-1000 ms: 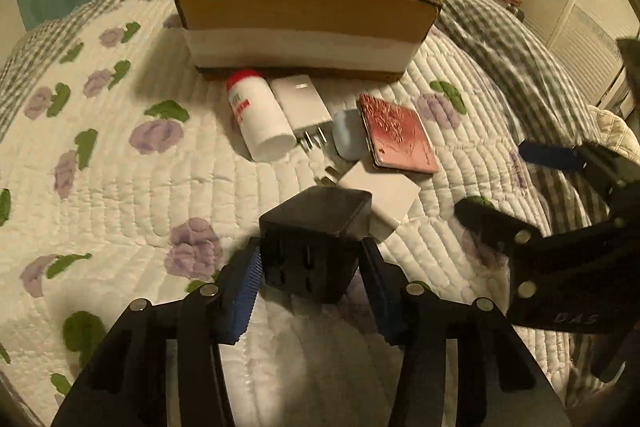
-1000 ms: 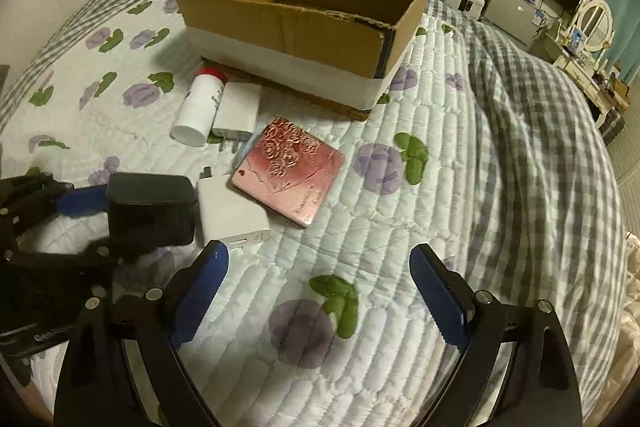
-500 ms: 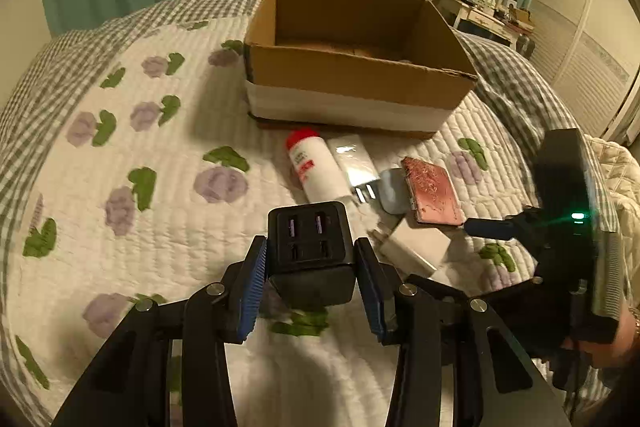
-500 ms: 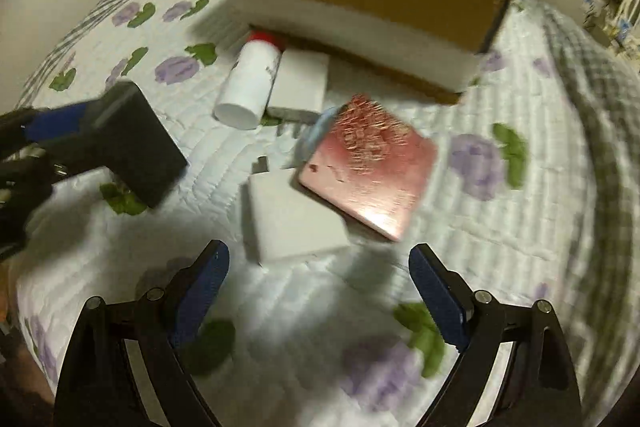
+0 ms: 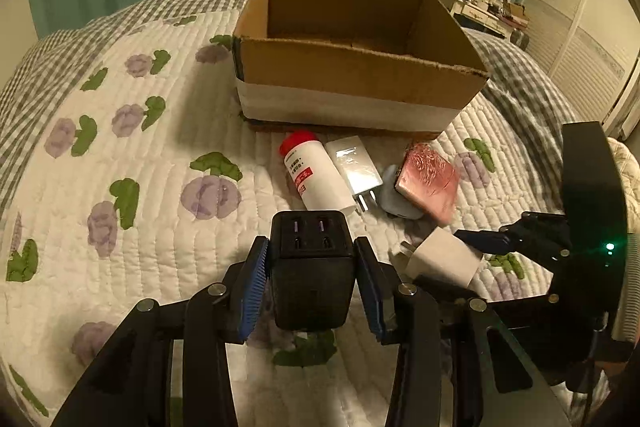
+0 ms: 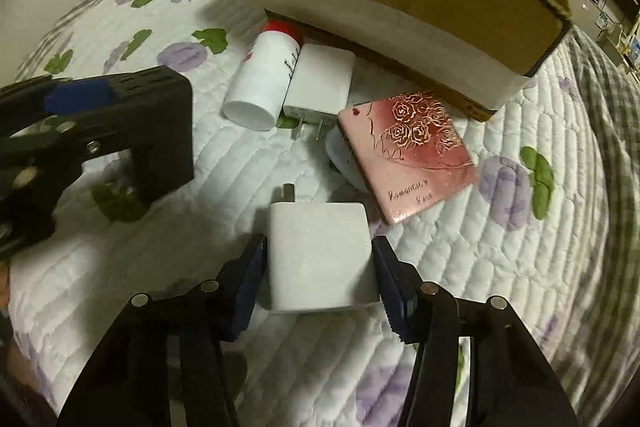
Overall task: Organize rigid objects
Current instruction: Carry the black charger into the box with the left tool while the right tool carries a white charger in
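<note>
The left gripper [image 5: 311,277] squeezes the black charger block [image 5: 312,267] and holds it above the flowery quilt [image 5: 132,239]. Next, the right gripper [image 6: 320,267] has its two blue pads on the sides of the white plug cube [image 6: 320,259]. Behind them stands the open cardboard box [image 5: 360,71].

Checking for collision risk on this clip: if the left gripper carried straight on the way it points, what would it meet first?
The left gripper, shut on the black charger, points at the white bottle lying just ahead, probably first contact. Behind it stands the cardboard box. Depth is hard to judge.
</note>
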{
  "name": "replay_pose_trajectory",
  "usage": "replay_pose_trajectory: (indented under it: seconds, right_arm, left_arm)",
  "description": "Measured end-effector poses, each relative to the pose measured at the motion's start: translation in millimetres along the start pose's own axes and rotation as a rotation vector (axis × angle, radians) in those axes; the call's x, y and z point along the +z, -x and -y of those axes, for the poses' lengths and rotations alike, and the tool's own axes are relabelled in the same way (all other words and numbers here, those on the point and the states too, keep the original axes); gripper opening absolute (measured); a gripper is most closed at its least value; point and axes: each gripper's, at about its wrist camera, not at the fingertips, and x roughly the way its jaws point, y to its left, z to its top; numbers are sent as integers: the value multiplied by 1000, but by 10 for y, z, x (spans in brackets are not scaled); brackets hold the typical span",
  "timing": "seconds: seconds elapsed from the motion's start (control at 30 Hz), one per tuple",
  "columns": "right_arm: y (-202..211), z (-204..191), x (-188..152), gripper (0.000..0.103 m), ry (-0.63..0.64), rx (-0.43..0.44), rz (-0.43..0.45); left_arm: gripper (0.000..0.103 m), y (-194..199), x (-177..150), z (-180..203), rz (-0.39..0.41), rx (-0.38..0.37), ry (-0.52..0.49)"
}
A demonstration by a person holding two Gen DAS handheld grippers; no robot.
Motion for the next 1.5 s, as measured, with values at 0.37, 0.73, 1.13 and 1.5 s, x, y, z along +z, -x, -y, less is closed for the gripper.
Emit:
replay_pose_trajectory:
  seconds: [0.37, 0.73, 1.13, 1.5]
  right_arm:
    - [979, 0, 260, 52, 3, -75, 163]
    - [1726, 355, 1128, 52, -42, -190, 406]
    - [803, 1036, 1769, 52, -144, -174, 384]
    - [369, 1355, 1898, 54, -201, -154, 409]
  left_arm:
    - [42, 691, 430, 52, 150, 4, -32]
    - [43, 768, 1409, 166, 258, 8, -103]
    - [43, -370, 1773, 97, 165, 42, -137]
    - [45, -785, 1836, 85, 126, 47, -117]
